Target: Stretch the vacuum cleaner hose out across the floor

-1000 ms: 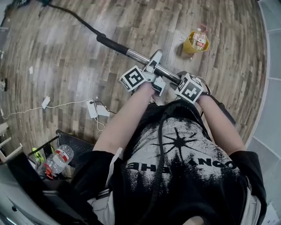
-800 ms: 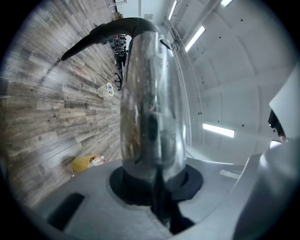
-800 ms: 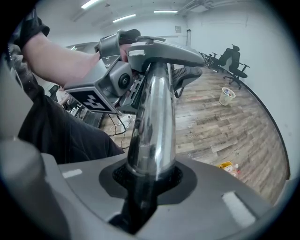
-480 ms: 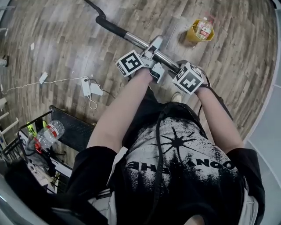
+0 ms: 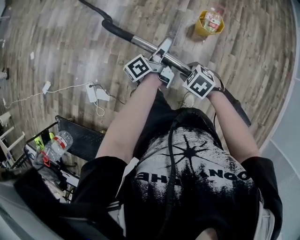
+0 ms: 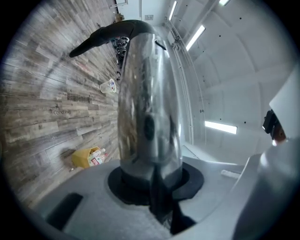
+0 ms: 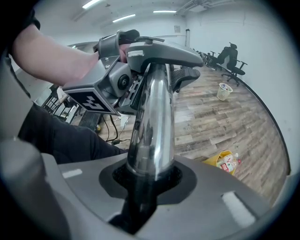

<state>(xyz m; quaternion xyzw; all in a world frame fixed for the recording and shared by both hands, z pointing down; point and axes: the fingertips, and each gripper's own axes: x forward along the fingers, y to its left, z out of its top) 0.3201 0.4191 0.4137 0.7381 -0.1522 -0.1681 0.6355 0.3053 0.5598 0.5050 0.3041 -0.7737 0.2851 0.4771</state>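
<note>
The vacuum's chrome tube [image 5: 149, 46] runs slantwise over the wooden floor, and both grippers hold it. Its black curved handle [image 5: 115, 29] and black hose [image 5: 91, 5] trail off to the top left. My left gripper [image 5: 161, 54] clamps the tube farther along; its jaws have just been opening a little, with the tube [image 6: 147, 117] still seated between them. My right gripper [image 5: 187, 75] is shut on the tube's near end. In the right gripper view the tube [image 7: 152, 126] rises from the right gripper's jaws [image 7: 145, 183] to the left gripper [image 7: 140, 51] ahead.
A yellow box [image 5: 209, 22] with a bottle in it stands on the floor at the top right. A white power strip and cable [image 5: 96, 93] lie at the left. A black cart [image 5: 79, 140] holding a bottle sits at the lower left. A pale wall [image 5: 286, 117] curves along the right.
The hose end, yellow box and power strip have slid up the picture, and the cart has come further into view. Both grippers keep their places on the tube.
</note>
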